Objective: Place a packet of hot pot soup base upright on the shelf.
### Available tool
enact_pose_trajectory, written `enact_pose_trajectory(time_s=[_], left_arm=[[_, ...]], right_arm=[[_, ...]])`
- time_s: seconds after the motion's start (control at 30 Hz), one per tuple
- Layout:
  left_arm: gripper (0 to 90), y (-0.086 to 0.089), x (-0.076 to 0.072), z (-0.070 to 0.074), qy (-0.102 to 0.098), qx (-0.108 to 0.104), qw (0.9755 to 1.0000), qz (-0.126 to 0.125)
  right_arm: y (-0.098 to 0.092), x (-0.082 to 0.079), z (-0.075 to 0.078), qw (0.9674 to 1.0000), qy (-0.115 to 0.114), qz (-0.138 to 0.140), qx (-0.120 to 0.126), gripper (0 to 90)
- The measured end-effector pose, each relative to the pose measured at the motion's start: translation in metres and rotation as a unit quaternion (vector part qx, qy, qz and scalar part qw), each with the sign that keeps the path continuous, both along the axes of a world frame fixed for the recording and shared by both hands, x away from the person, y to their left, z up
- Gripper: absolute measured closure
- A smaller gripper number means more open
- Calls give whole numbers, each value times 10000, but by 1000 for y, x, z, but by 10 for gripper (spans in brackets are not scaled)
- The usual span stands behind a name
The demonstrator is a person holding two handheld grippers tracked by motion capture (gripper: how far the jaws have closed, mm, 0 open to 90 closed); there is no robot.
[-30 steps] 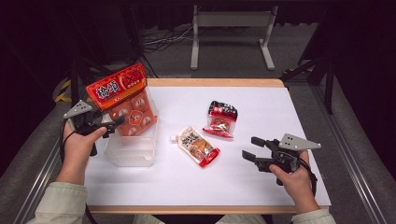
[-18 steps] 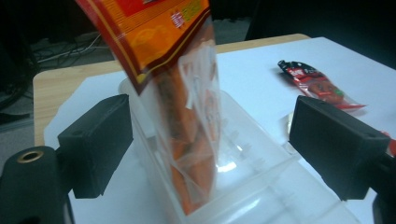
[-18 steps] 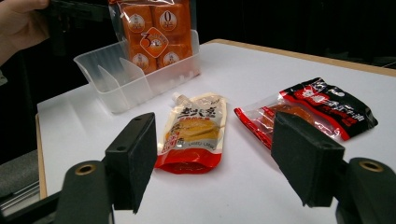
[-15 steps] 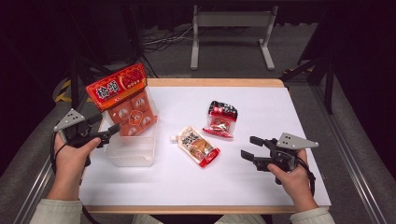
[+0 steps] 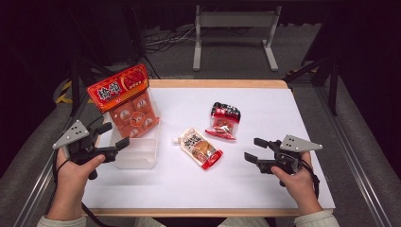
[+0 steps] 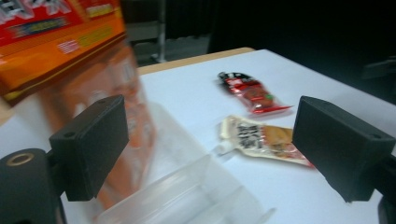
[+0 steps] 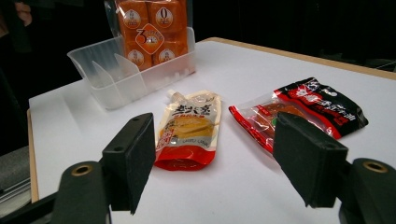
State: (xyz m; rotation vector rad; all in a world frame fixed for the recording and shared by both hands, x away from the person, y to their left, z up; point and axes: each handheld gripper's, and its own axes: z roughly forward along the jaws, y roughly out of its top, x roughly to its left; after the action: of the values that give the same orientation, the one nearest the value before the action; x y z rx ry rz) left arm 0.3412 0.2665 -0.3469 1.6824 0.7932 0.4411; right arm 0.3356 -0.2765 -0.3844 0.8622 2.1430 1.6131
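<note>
Dark room, white table (image 5: 283, 123) | spouted pouch (image 5: 201, 148) lies mid-table, long axis diagonal, spout toward clear bin (image 5: 135, 156) | right gripper (image 5: 253, 150) nearer, jaws spread, facing it | left gripper (image 5: 116, 137) spread, empty, beside bin.

The left gripper (image 5: 113, 140) has drawn back from the orange packet (image 5: 135, 113).

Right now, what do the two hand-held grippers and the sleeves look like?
Left hand-held gripper and right hand-held gripper: black bodies, two blocky black jaws, a brass-ringed hole near the jaw bases, a grey three-cornered plate with dark dots on top, and a black trailing cable. Sleeve cuffs are pale and ribbed.
</note>
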Motion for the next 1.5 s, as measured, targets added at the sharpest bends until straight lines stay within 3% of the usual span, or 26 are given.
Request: enact_pose_trajectory(time_s=[0.07, 0.27, 0.33, 0.4, 0.43, 0.5, 0.57, 0.83, 1.07, 1.37, 1.5], left_arm=[[117, -5, 1, -4, -189, -103, 9991, -355], [115, -20, -1, -14, -96, -35, 9976, -686], [119, -24, -1, -15, 43, -18, 9962, -865], [178, -28, -3, -16, 325, 134, 9944, -998], [189, -28, -3, -16, 325, 134, 9944, -998], [189, -32, -5, -17, 519, 141, 9924, -1105], [186, -37, -6, -19, 514, 94, 9913, -1209], [168, -54, -14, -33, 387, -43, 9903, -1336], [169, -68, -16, -43, 445, 80, 9883, -1456], [159, -69, -16, -45, 405, 30, 9894, -1392], [156, -70, -15, -47, 370, 52, 9898, -1374]], right_arm=[[0, 0, 0, 10000, -13, -5, -16, 303], [-1, -1, 1, 10000, -24, -29, 10, 304], [-2, 0, 2, 10000, -26, -20, 9, 304], [-2, 1, 2, 10000, -11, 2, 15, 307], [-2, 1, 2, 10000, -11, 2, 15, 307], [-1, 2, 2, 10000, 41, 41, 2, 310], [1, 4, 3, 10000, 58, 51, -43, 308], [2, 11, 8, 9999, 95, 4, -101, 304], [1, 24, 17, 9996, 209, -108, -149, 309], [6, 43, 22, 9990, 220, -265, -281, 306], [9, 57, 22, 9984, 334, -351, -275, 307]])
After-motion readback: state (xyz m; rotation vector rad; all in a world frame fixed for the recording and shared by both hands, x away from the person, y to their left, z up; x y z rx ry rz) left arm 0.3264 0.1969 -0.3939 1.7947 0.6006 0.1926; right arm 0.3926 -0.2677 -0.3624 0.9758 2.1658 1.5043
